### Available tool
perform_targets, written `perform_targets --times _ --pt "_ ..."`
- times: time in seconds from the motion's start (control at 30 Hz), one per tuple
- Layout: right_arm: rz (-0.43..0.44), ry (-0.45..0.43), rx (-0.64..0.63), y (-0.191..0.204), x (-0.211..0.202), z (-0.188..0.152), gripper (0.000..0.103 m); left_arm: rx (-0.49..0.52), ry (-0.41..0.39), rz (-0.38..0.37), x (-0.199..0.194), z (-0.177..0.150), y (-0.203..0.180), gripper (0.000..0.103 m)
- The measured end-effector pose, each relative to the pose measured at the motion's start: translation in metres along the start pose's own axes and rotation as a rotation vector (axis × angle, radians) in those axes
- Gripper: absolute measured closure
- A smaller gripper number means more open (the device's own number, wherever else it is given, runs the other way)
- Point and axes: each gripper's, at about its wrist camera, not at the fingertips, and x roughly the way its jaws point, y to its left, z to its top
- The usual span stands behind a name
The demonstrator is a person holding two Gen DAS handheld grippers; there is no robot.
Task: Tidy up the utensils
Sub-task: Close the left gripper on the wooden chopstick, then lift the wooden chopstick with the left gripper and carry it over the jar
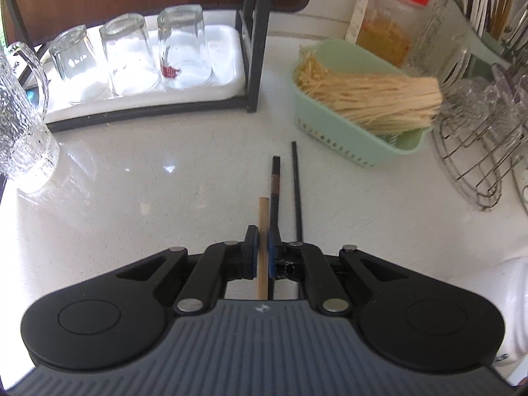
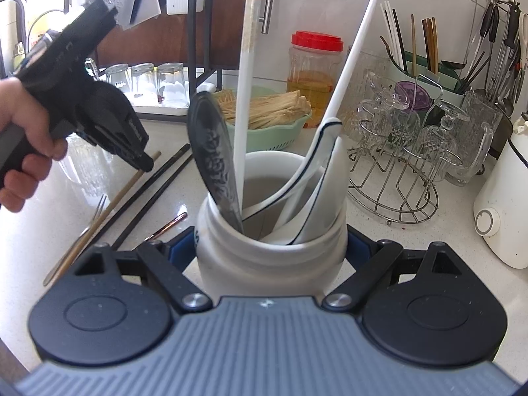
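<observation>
My left gripper points down at the white counter, its blue pads pinched on a pale wooden chopstick that lies flat. A dark brown chopstick and a thin black one lie just right of it. The right wrist view shows that gripper held by a hand, at the wooden chopstick's far end. My right gripper is shut on a white ceramic jar. The jar holds a dark patterned spoon, white spoons and two white chopsticks.
A fork and a copper-coloured utensil lie left of the jar. A green basket of straw sticks stands ahead, upturned glasses on a tray at the left. A wire rack of glassware and a white appliance stand at the right.
</observation>
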Motion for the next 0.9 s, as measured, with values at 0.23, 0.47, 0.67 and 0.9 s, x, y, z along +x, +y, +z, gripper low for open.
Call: perform_targets --times 0.23,0.47,0.67,0.9 --pt "0.01 0.009 -0.007 -0.001 0.001 0.001 0.011 -0.021 -0.054 -0.013 -0.024 0.0 -0.008 0.096" --pt "0.007 0.014 -0.005 -0.001 0.002 0.002 0.011 -0.068 -0.113 -0.05 -0.057 -0.009 -0.013 0.096" --pt "0.016 0.012 -0.017 -0.001 0.002 0.002 0.011 -0.08 -0.17 -0.086 -0.089 -0.014 -0.017 0.096" --pt "0.021 0.012 -0.022 -0.001 0.002 0.001 0.011 -0.107 -0.249 -0.146 -0.126 -0.017 -0.025 0.096"
